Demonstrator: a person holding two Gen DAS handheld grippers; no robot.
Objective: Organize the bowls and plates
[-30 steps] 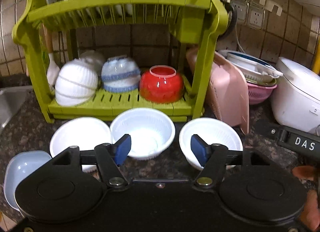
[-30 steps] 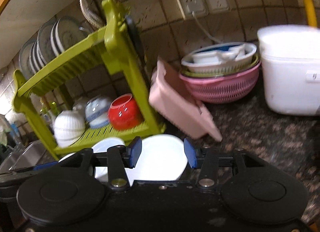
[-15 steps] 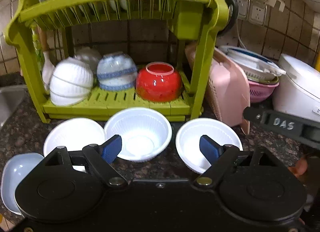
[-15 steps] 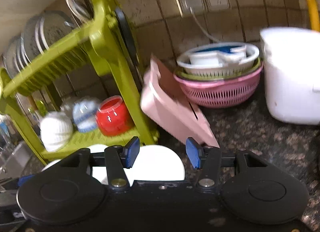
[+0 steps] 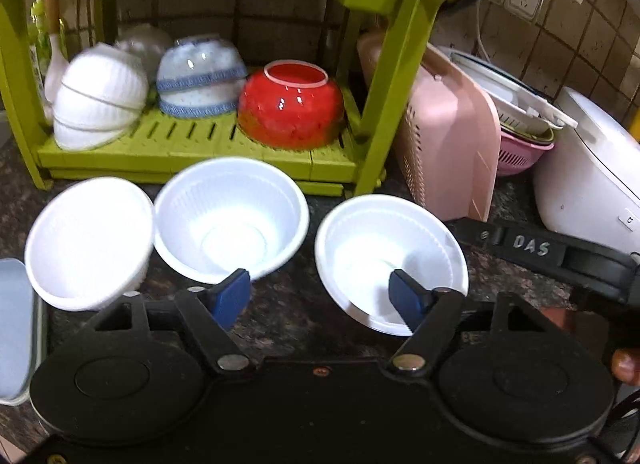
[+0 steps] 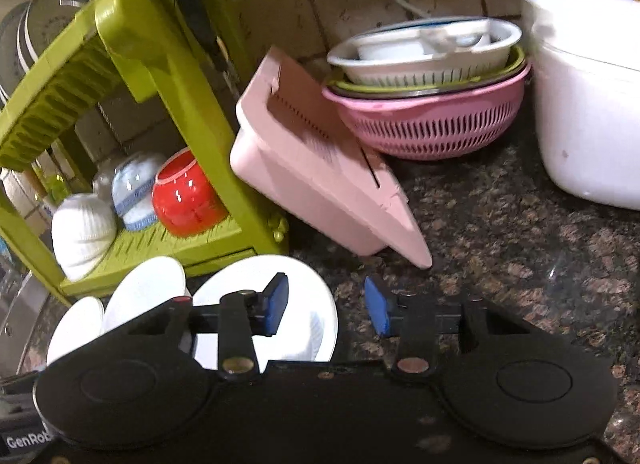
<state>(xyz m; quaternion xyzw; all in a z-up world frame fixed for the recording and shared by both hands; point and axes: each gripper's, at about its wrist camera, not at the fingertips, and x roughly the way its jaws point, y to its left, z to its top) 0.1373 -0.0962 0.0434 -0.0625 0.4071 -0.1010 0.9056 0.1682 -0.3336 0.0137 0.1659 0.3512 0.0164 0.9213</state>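
Three white bowls are sitting in a row on the dark speckled counter (image 5: 288, 300), just in front of the green dish rack (image 5: 384, 112): the left bowl (image 5: 90, 242), the middle bowl (image 5: 232, 218) and the right bowl (image 5: 390, 260). The left gripper (image 5: 320, 296) is hovering near them with its blue pads spread wide, holding nothing. The right gripper (image 6: 326, 306) is also spreading its pads, empty, possibly just over the right bowl's rim; blur is obscuring contact. A red bowl (image 5: 292, 104) is lying inverted on the rack's lower shelf.
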